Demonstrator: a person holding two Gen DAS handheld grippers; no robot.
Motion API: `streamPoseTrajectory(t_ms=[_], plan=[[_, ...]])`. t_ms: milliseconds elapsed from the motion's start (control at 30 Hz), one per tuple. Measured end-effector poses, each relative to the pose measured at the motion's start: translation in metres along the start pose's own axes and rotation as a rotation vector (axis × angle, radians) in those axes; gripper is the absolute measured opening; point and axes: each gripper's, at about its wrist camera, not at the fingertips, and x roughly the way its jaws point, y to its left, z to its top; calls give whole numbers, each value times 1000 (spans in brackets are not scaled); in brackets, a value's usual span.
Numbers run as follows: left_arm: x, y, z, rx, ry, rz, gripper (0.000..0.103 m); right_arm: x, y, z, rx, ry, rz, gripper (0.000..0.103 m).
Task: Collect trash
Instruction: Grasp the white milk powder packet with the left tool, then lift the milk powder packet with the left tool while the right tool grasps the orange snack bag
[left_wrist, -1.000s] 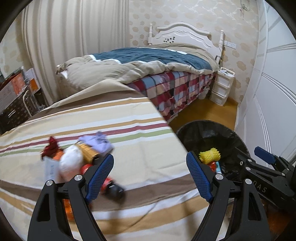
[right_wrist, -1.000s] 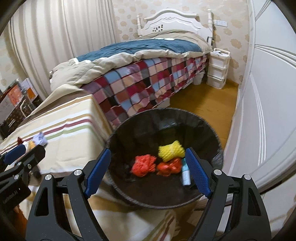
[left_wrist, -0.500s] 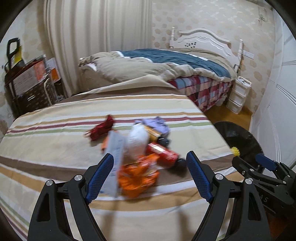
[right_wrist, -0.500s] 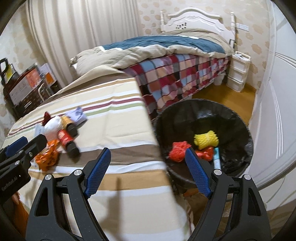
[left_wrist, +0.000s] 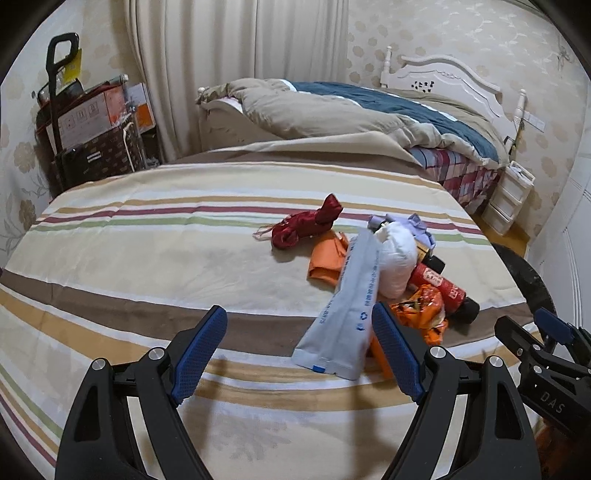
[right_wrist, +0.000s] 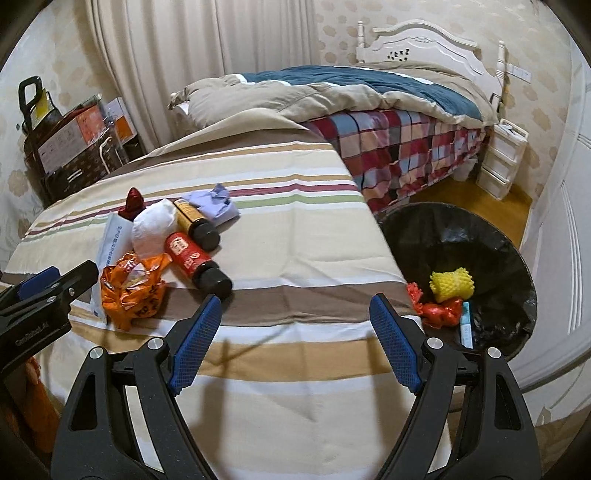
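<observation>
Jaws wide and empty on both my grippers; grey pouch (left_wrist: 345, 295) lies lengthwise just ahead-right of left gripper (left_wrist: 299, 354), nearer than right gripper (right_wrist: 295, 345).

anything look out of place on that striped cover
Yes: a heap of litter sits on the striped cover, not in the black bin beside it: a crumpled orange wrapper, two dark bottles lying flat, a grey pouch, white wadding.

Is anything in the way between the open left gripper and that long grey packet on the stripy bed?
Nothing visible is. The long grey plastic packet lies on top of the pile, its near end just ahead of the open left gripper, beside its right finger, with only bare striped bedcover between.
</observation>
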Motion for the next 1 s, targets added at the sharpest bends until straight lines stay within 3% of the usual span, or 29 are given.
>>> streamPoseTrajectory(t_ms=[300,533,733,800,1000], plan=[[8,-7,1,41,36,-47,80,3,5,1,-15,14,-5,80],[21,-6,3,43,109,-94,57,4,6,0,-11,15,-3,80],[17,-10,-1,72,112,-110,39,4,6,-1,-12,12,-4,80],[16,-10,-2,76,111,-113,24,4,6,-1,-12,11,-5,80],[8,-4,-6,56,105,-131,22,1,11,-3,-22,11,1,80]])
